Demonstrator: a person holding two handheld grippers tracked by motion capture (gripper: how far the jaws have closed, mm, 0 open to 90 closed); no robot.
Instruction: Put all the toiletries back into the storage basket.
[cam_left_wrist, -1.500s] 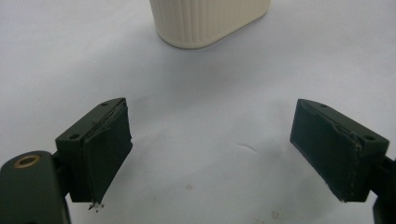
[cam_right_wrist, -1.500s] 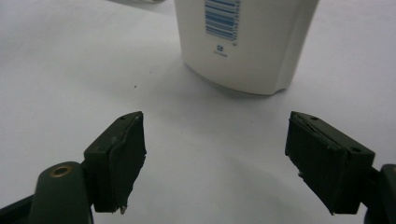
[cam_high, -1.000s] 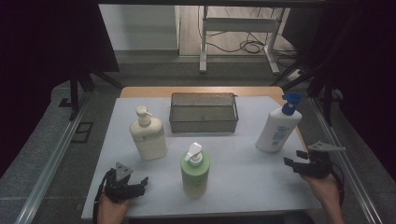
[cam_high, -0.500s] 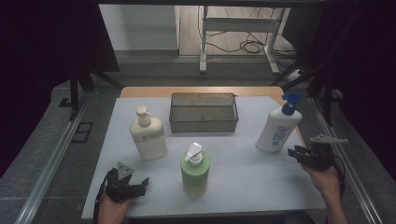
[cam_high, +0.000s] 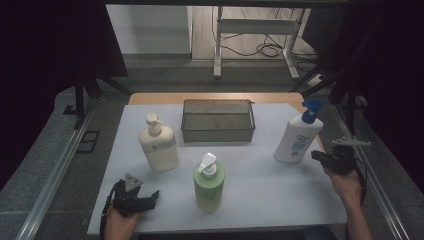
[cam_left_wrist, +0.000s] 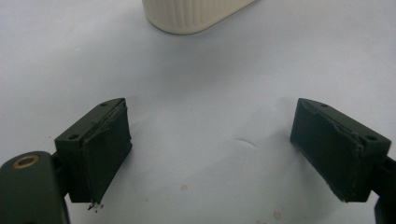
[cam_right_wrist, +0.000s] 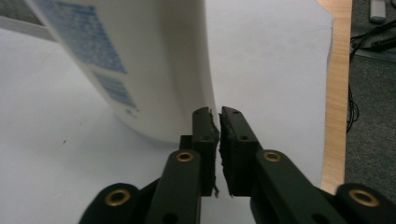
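White bottle (cam_right_wrist: 140, 60) label blue, print unreadable; right claw (cam_right_wrist: 219, 116) just closed, empty, beside it; left claw (cam_left_wrist: 210, 154) wide.

You're in a lab-like recording bay: dark curtains (cam_high: 55, 45) flank your white-covered bench (cam_high: 280, 185), loose cables (cam_high: 260, 49) trailing across the floor.

Left gripper (cam_high: 150, 196): black body, grey three-cornered plate on top, black cable looping off rear. Fingers (cam_left_wrist: 100, 149) black, blocky, wedge-shaped, each faced with dark rubbery pad frayed at edges; brass-ringed hole in arm behind. Right gripper (cam_right_wrist: 218, 122): same black build, grey plate on top, black cable; brass-ringed pivots on linkage arms, small screw holes on finger blocks, pad edges ragged. Forearms bare, no sleeves visible.
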